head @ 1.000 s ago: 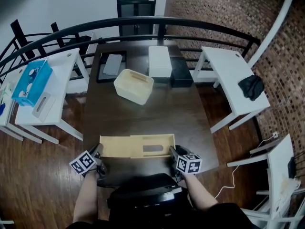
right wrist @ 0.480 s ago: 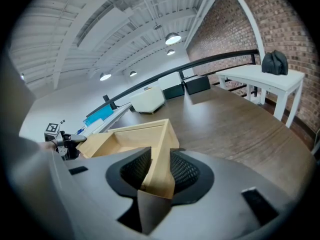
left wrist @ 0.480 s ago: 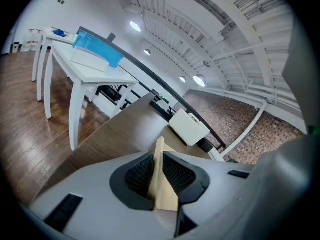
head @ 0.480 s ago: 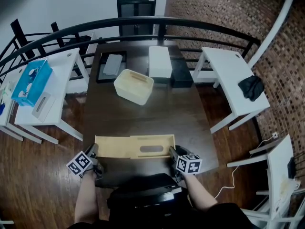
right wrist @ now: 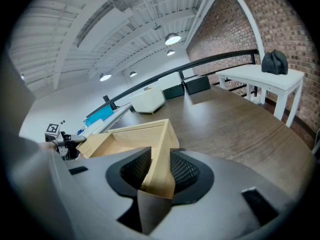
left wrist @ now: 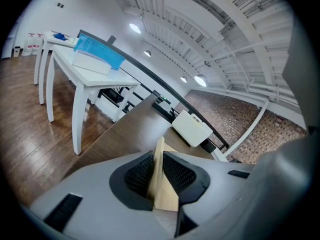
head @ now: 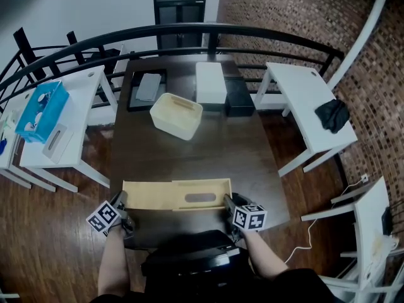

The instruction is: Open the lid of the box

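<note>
A flat wooden lid [head: 173, 194] with a slot in it hangs over the near edge of the dark table [head: 189, 150], one gripper at each end. My left gripper [head: 122, 202] is shut on the lid's left end; in the left gripper view its pads [left wrist: 142, 171] pinch the thin wooden edge [left wrist: 165, 196]. At the right end my right gripper [head: 228, 202] is shut on the lid, whose rimmed inner side [right wrist: 135, 136] shows past the jaws [right wrist: 159, 171]. The cream box [head: 176, 115] stands apart, further back on the table.
A white box [head: 211, 81], a black box [head: 240, 96] and a dark tray [head: 148, 87] sit at the table's far end. White side tables stand left [head: 76, 106], with a blue box [head: 43, 109], and right [head: 309, 100], with a black cloth [head: 332, 115]. A black railing [head: 189, 30] curves behind.
My left gripper has shifted a little to the left, and the lid's left end has gone with it. The right gripper has stayed where it was.
</note>
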